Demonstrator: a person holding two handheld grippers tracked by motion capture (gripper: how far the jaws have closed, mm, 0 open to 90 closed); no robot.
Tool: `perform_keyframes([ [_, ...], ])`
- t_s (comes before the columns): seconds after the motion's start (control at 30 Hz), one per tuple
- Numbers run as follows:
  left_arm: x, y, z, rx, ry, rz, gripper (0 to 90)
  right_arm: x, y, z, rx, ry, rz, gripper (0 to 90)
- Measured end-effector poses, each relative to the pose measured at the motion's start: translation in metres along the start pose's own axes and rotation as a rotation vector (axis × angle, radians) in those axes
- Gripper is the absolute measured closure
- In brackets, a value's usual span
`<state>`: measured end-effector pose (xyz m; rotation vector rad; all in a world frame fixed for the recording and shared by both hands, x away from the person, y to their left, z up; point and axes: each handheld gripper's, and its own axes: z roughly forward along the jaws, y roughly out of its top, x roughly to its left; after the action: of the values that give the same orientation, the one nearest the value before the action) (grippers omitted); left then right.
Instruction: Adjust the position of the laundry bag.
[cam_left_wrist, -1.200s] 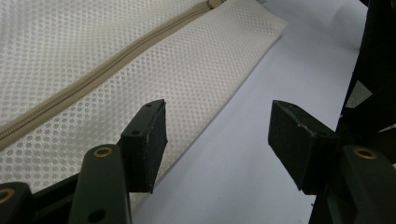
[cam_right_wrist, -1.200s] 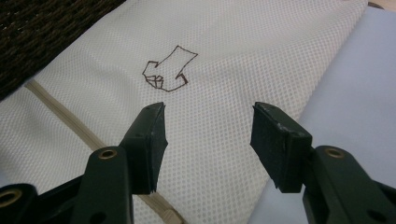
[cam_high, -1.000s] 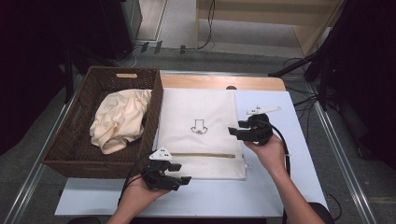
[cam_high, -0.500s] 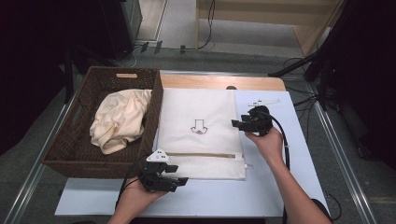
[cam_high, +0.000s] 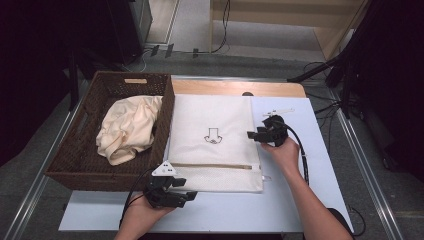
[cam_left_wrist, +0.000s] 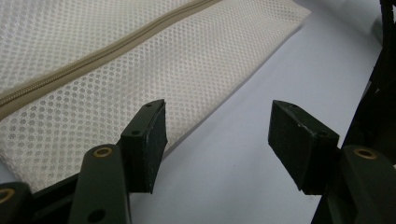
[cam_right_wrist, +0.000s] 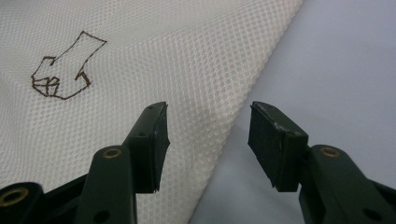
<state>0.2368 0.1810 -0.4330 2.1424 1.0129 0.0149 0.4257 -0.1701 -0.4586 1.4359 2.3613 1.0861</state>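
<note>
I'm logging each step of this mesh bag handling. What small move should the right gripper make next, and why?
Probably ease the right gripper forward and close on the mesh laundry bag: its open jaws straddle the bag's side edge without pinching it.

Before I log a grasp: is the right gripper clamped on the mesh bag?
No, the right gripper stands open astride the mesh bag edge.

Lab or studio, framed table (cam_high: 320, 150), floor cables (cam_high: 220, 45) (dark surroundings)
</note>
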Motion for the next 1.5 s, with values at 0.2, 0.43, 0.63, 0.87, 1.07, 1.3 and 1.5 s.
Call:
perform_keyframes([
  [0.2, 0.000, -0.003, -0.002, -0.001, 0.010, -0.009, 37.5, -0.001, 0.000, 0.010, -0.004, -0.019, 0.017, 50.9],
  [0.43, 0.002, -0.005, -0.005, -0.007, 0.017, -0.017, 37.7, 0.004, 0.000, 0.019, 0.001, -0.041, -0.009, 59.1],
  [0.63, 0.001, -0.006, -0.004, -0.007, 0.021, -0.016, 37.7, 0.009, 0.000, 0.021, 0.014, -0.041, 0.001, 76.2],
  [0.87, 0.002, -0.007, -0.006, -0.010, 0.027, -0.021, 37.8, 0.007, 0.003, 0.019, 0.047, -0.020, 0.027, 87.1],
  [1.07, 0.003, -0.008, -0.008, -0.023, 0.038, -0.021, 38.2, 0.000, 0.004, 0.014, 0.062, -0.002, 0.039, 87.3],
  [1.3, 0.003, -0.010, -0.007, -0.030, 0.069, -0.029, 38.3, -0.013, 0.005, -0.002, 0.061, 0.010, 0.027, 87.2],
  [1.5, 0.003, -0.011, -0.002, -0.018, 0.092, -0.020, 38.1, -0.024, 0.003, -0.012, 0.068, 0.007, 0.034, 87.2],
])
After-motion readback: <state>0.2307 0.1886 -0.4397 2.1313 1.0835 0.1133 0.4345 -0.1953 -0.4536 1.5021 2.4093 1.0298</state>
